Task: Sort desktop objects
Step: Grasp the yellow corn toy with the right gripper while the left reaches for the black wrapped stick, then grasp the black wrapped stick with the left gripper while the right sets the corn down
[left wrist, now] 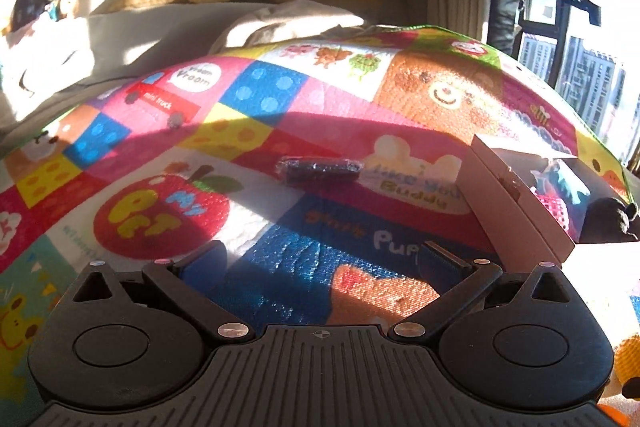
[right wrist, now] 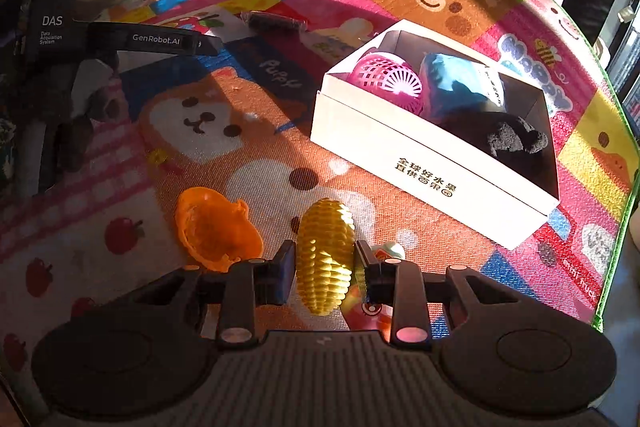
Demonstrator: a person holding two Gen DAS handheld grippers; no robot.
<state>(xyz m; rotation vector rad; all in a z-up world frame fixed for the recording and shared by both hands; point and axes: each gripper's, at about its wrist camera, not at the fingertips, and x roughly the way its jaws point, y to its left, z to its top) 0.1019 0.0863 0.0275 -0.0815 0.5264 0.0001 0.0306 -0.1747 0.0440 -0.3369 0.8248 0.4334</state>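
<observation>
The right gripper (right wrist: 325, 267) is held low over the cartoon play mat (right wrist: 240, 131), its fingers pointing forward and level, and they pinch a yellow toy corn cob (right wrist: 325, 255) by its sides; the cob stands roughly upright between the blue pads. Just left of it an orange plastic toy (right wrist: 216, 231) lies on the mat. Under the right finger part of a small red and white item shows, too hidden to name. Ahead and to the right sits an open white cardboard box (right wrist: 424, 163) holding a pink lattice ball (right wrist: 388, 83), a blue and white packet (right wrist: 460, 87) and a dark fuzzy plush (right wrist: 512, 139).

The left gripper (left wrist: 320, 259) hovers over the mat with its fingers spread wide and nothing between them, aimed toward a dark wrapped oblong item (left wrist: 320, 169) lying flat on the mat well ahead, apart from the box at its right
</observation>
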